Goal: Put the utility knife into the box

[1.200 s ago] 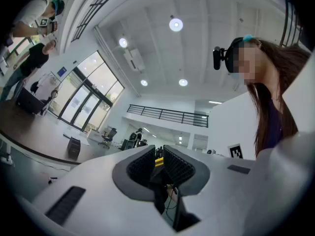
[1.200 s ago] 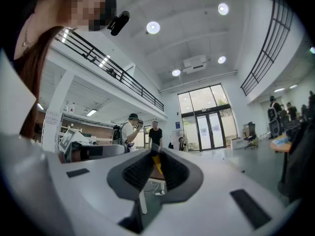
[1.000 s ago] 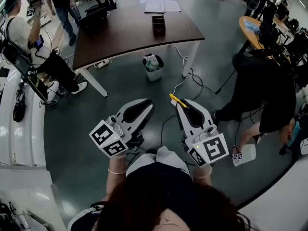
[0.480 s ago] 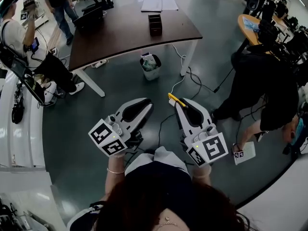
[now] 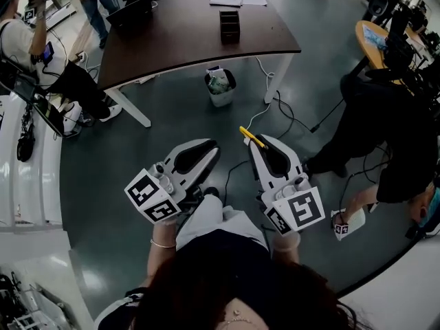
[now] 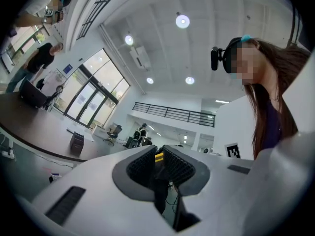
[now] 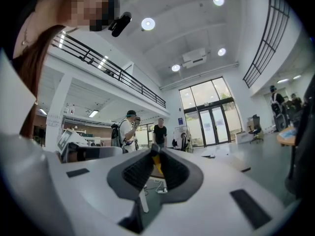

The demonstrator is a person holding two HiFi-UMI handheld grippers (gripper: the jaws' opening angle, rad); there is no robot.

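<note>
Utility knife point(image 5: 251, 136) sits pinched in my right gripper point(image 5: 260, 142), long axis forward, tip angled slightly left; left gripper point(image 5: 209, 149) pressed together, empty.

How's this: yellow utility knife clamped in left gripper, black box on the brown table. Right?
No: the yellow utility knife is clamped in the right gripper, per the head view. The black box is on the brown table.

Open office hall: desk point(image 5: 185, 40), office chair point(image 7: 257, 131), glass doors point(image 7: 206, 113), mezzanine railing point(image 7: 113, 63).
</note>
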